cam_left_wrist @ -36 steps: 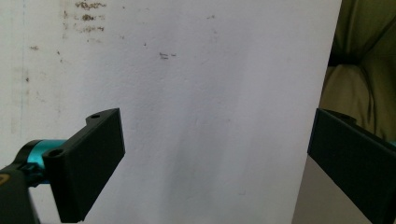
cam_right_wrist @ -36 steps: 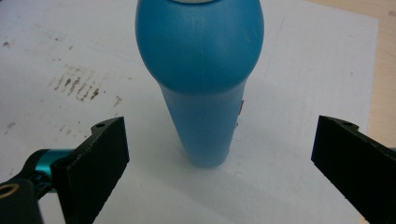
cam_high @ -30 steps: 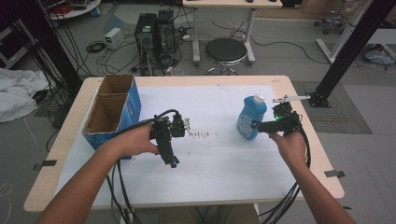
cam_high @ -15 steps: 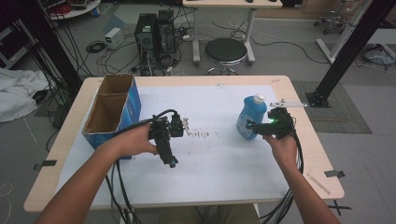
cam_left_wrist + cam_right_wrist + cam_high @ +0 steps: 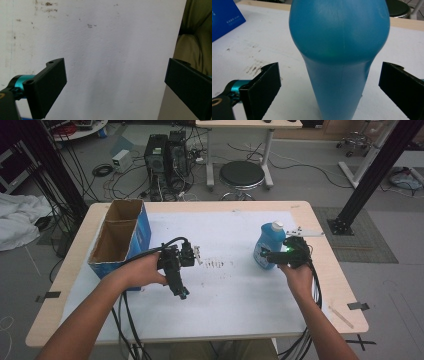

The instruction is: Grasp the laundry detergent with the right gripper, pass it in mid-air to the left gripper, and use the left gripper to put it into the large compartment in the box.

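Right gripper (image 5: 272,256) is lined up on the blue detergent bottle (image 5: 266,244), which stands upright w/ white cap near the table's (image 5: 330,285) right edge, roughly mid-depth, on the white sheet (image 5: 240,290) covering the tabletop. In the right gripper view the bottle (image 5: 339,57) sits between the two black jaws, which stand wide apart w/ clear gaps on both sides, so no contact yet; the narrower lower body is at jaw height, the bulge above. Left gripper (image 5: 181,292) hangs over the middle-left of the sheet, jaws spread wide and empty; the left gripper view has bare, slightly stained paper (image 5: 105,50) between them. An open blue cardboard box (image 5: 120,237) w/ two compartments stands at the table's left edge, well apart from the bottle; inside looks empty as far as can be told. Progress, as I judge it: approach is about done, grasp not yet made. Left to do: close right jaws on the lower body, lift, and prob. carry it somewhere, maybe the box, tho that's a guess. Risk: smooth rounded plastic may slip or tip if the squeeze lands off-centre.
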`<state>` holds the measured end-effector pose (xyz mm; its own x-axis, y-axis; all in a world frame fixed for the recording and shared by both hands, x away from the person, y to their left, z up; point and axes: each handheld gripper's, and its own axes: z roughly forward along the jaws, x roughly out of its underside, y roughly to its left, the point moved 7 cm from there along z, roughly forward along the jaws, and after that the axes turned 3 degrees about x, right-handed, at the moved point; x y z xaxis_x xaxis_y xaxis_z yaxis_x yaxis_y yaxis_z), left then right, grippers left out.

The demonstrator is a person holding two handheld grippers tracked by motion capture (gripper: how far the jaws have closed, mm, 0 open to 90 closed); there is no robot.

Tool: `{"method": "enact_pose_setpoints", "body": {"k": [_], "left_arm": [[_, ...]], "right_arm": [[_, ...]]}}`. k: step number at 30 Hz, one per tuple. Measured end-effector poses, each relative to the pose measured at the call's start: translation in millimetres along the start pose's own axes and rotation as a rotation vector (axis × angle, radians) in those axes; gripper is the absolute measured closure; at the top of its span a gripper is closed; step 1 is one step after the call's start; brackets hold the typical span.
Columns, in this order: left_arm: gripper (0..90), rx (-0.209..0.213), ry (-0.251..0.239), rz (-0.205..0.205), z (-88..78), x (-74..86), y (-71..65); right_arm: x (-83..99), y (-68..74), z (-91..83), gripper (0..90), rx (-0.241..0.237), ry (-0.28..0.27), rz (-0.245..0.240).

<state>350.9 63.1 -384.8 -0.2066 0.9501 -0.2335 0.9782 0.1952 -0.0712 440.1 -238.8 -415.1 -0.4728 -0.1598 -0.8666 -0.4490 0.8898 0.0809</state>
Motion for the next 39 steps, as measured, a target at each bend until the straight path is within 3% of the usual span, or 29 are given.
{"method": "enact_pose_setpoints", "body": {"k": [11, 19, 22, 24, 32, 39], "left_arm": [[3.9, 0.002, 0.001, 0.000, 1.8, 0.6, 0.5], [3.9, 0.003, 0.001, -0.003, 1.3, 2.9, 0.9], [3.9, 0.001, 0.000, -0.005, 1.4, 3.9, 1.2], [3.9, 0.001, 0.001, -0.006, 1.4, 4.5, 1.3], [3.9, -0.001, -0.003, -0.008, 0.8, 4.8, 0.8], [3.9, -0.001, -0.002, -0.006, 1.1, 4.7, 1.0]], "right_arm": [[2.4, -1.0, 10.8, 3.0, 0.001, -0.054, -0.004], [6.7, -3.2, 19.3, 3.5, 0.001, -0.053, 0.007], [6.2, -3.1, 19.9, 7.2, -0.005, -0.074, 0.016], [5.9, -1.9, 19.3, 14.7, -0.018, -0.089, 0.009], [7.7, -2.5, 20.4, 15.0, -0.012, -0.090, 0.004], [8.7, -4.7, 19.9, 21.3, -0.011, -0.098, 0.000]]}}
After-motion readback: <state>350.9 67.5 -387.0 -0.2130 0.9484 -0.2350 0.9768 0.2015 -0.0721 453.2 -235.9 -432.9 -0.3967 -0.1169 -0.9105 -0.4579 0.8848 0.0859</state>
